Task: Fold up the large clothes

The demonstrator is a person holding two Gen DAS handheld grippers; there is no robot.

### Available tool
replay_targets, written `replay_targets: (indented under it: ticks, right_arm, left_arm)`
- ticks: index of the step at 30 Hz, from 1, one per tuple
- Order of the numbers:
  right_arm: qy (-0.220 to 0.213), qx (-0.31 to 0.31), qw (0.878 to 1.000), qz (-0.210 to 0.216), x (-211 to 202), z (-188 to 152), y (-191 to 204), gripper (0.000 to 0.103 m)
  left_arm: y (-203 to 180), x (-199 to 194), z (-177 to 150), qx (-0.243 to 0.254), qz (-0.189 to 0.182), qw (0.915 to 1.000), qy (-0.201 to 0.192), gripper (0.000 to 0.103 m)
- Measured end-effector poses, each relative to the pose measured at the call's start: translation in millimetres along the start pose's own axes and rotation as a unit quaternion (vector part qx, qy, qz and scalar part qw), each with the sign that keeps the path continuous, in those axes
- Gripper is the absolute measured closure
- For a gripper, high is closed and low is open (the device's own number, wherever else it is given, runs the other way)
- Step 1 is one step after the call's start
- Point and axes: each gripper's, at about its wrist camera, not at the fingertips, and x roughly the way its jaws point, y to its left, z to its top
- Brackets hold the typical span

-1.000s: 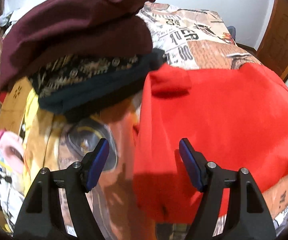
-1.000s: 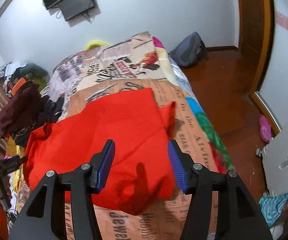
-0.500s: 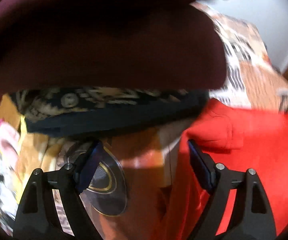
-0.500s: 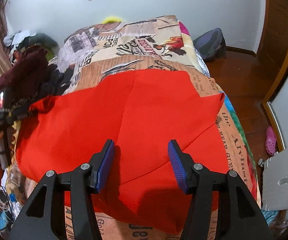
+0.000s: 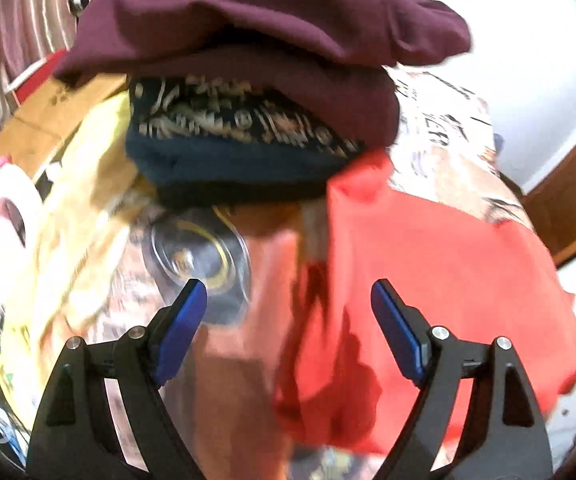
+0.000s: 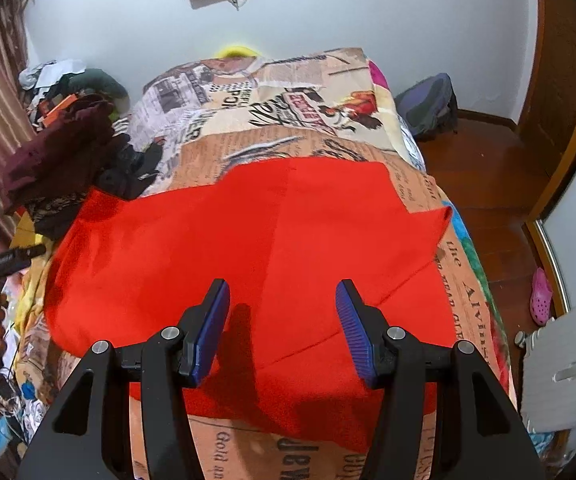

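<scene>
Left wrist view: the left hand-held gripper (image 5: 288,300) has just been opening; its jaws stand wide and empty above the left edge of the bright red cloth garment (image 5: 428,280), lower right of frame. A stack of folded maroon and dark patterned clothes (image 5: 247,92) fills the upper centre, touching the garment's corner; a careless sweep could topple it.

Right wrist view: the right hand-held gripper (image 6: 281,304) is half open, holding nothing, over the garment spread on the newspaper-print bedspread (image 6: 271,92). No containers appear.
</scene>
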Motion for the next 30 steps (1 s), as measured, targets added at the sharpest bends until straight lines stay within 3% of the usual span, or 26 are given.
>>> replay_targets:
  ticks: [4, 10, 16, 18, 19, 21, 25, 30]
  right_arm:
    - [-0.009, -0.015, 1.000, 0.012, -2, 3, 16, 0.052]
    - [-0.005, -0.048, 0.998, 0.026, 4, 4, 45, 0.052]
    - [0.023, -0.073, 0.997, 0.033, 26, -3, 65, 0.050]
    - [0.025, -0.065, 0.997, 0.035, 31, -5, 64, 0.040]
    - [0.024, -0.060, 0.997, 0.034, 31, -5, 63, 0.034]
    - [0.026, -0.049, 0.998, 0.037, 34, -5, 59, 0.033]
    - [0.029, -0.041, 0.998, 0.044, 36, -7, 58, 0.031]
    - [0.039, -0.047, 0.997, 0.045, 37, -6, 62, 0.031]
  left_arm:
    - [5, -4, -24, -0.045, -0.026, 0.9983, 0.028, 0.019]
    - [4, 7, -55, -0.085, -0.091, 0.9888, 0.082, 0.019]
    - [9, 33, -83, -0.182, -0.182, 0.9556, 0.144, 0.019]
    - [8, 42, -87, -0.201, -0.205, 0.9452, 0.156, 0.019]
    - [7, 45, -89, -0.209, -0.209, 0.9422, 0.157, 0.019]
    - [4, 47, -86, -0.215, -0.221, 0.9398, 0.148, 0.019]
    - [-2, 58, -76, -0.256, -0.297, 0.9096, 0.137, 0.012]
    - [-13, 78, -61, -0.267, -0.281, 0.9154, 0.111, 0.012]
